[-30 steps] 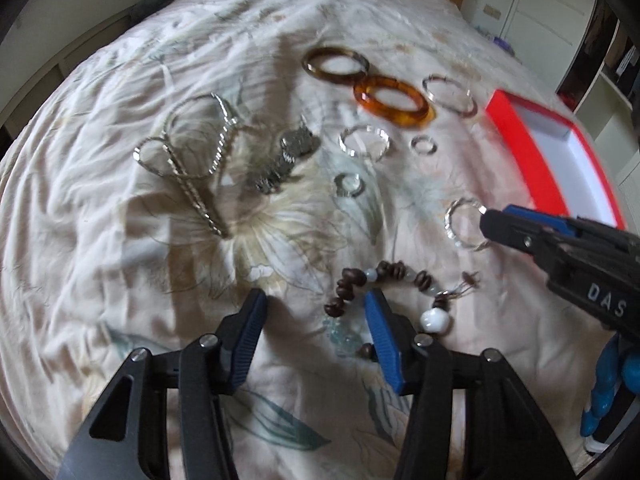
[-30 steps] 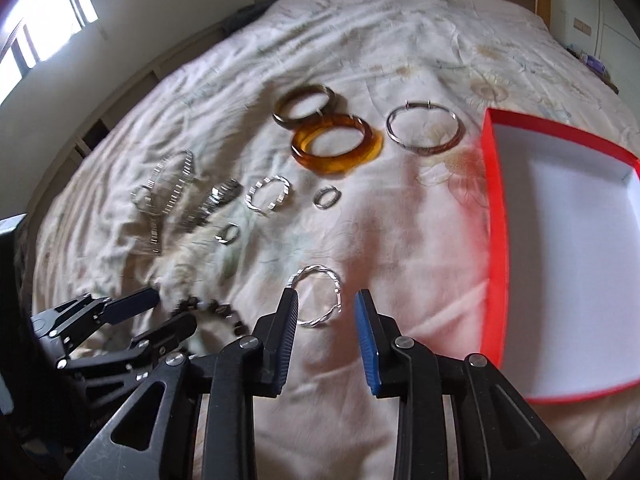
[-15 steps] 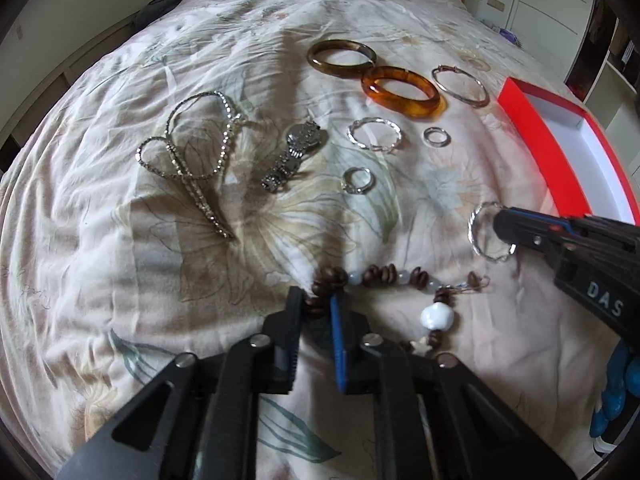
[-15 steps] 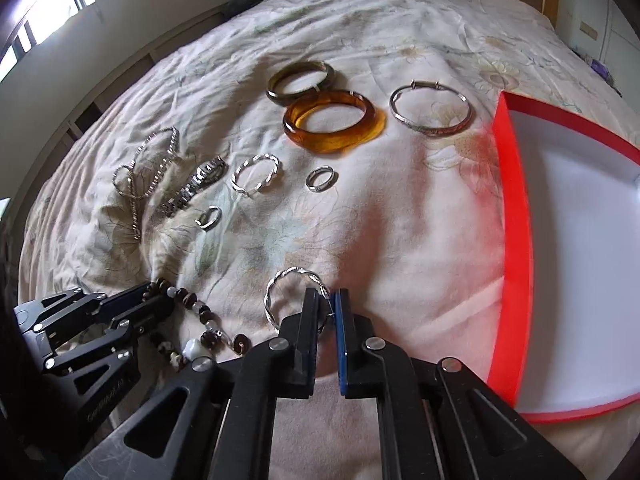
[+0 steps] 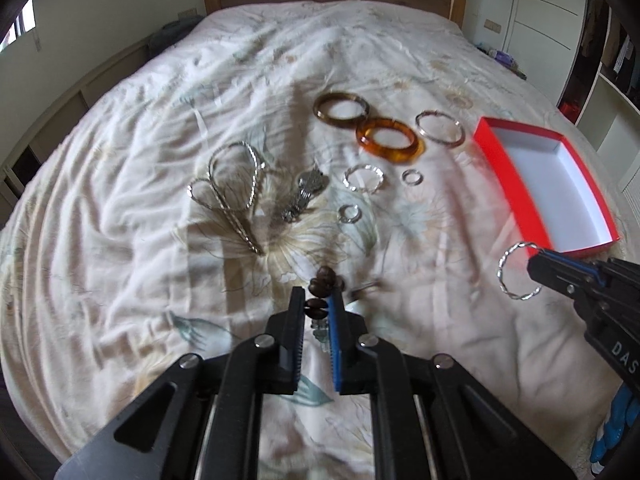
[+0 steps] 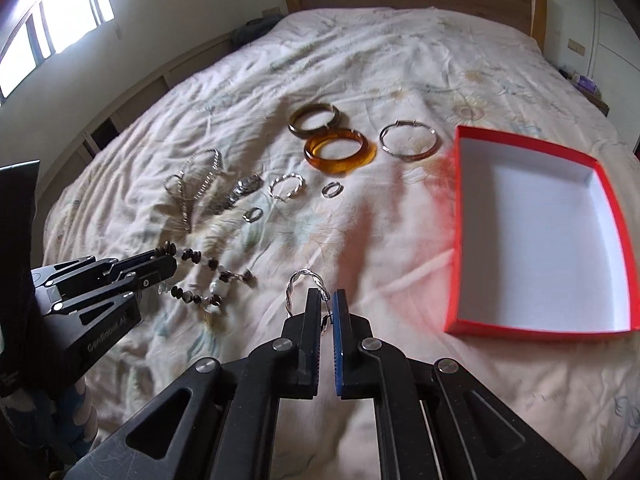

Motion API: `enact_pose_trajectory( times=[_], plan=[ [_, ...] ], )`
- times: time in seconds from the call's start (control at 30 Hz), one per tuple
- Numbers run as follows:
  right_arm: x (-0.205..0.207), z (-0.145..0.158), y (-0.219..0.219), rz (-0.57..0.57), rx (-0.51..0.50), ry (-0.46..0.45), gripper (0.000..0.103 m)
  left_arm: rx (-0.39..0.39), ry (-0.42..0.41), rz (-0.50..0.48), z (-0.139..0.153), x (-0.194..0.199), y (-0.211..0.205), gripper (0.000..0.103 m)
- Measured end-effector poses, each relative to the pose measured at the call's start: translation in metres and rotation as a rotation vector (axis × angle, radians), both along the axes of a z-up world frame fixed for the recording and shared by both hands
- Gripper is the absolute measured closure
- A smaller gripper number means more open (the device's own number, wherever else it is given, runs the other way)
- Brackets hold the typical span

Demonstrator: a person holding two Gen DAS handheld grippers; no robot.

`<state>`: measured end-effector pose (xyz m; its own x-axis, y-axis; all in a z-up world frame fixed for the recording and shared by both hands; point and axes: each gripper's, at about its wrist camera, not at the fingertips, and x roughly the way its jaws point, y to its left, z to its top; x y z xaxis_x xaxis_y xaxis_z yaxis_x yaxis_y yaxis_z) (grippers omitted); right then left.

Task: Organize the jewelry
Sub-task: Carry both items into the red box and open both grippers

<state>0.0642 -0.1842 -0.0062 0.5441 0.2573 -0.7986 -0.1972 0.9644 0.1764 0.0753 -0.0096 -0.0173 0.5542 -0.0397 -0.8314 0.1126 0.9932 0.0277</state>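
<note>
My left gripper [image 5: 316,300] is shut on a brown bead bracelet [image 5: 322,280] and holds it lifted off the bedspread; it hangs from the left gripper [image 6: 170,264] in the right wrist view [image 6: 200,276]. My right gripper [image 6: 326,300] is shut on a twisted silver ring bracelet [image 6: 304,280], raised above the bed; the bracelet [image 5: 518,270] also shows at the right gripper [image 5: 534,266] in the left wrist view. An open red box [image 6: 532,232] with a white inside lies to the right [image 5: 544,184].
On the bedspread lie a brown bangle [image 5: 340,108], an amber bangle [image 5: 390,138], a thin silver bangle [image 5: 440,128], a silver chain [image 5: 234,184], a watch [image 5: 302,196], a twisted silver ring [image 5: 363,178] and two small rings [image 5: 412,177] [image 5: 350,214].
Both grippers closed on their pieces and lifted them off the bed. The view has pulled back and up, and the right gripper carried the silver ring bracelet toward the red box.
</note>
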Motion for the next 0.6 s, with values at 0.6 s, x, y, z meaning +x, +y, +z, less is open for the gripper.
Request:
enact_pose_trajectory(
  times=[0.6],
  plan=[
    [-0.028,0.056,-0.099,-0.122,-0.005,-0.128,0.098,-0.059,-0.092,-0.153,0.079,-0.001,-0.095,0.093]
  ],
)
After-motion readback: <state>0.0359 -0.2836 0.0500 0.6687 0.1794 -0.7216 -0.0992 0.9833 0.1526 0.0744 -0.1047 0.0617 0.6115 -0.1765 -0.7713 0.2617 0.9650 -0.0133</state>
